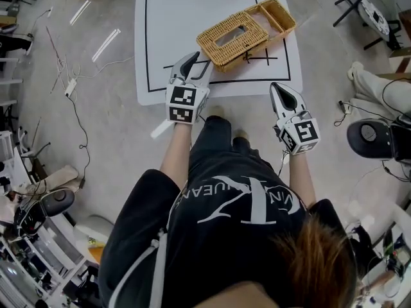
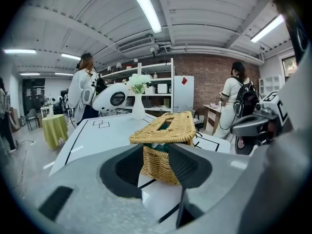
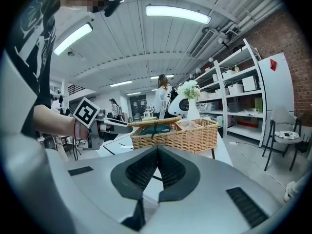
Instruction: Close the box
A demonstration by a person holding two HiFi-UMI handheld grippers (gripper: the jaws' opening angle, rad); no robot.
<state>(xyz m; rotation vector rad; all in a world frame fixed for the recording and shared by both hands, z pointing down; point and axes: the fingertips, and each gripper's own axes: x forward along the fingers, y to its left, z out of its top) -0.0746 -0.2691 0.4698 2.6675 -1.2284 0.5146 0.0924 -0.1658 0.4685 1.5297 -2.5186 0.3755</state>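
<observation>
Box of tan woven wicker (image 1: 283,19) sits on the white, black-lined bench (image 1: 192,18), its slotted lid (image 1: 250,38) tilted and not fully down. Left gripper (image 1: 194,64) stands wide open just beside the box's near corner, gripping nothing. Right gripper (image 1: 278,90), jaws together and empty, hangs near the bench's front edge, apart from the box.

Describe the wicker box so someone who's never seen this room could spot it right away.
Find the white table with black lines. Near its front edge sits the wicker box, the only woven tan thing there, a slotted lid over its larger part.
</observation>
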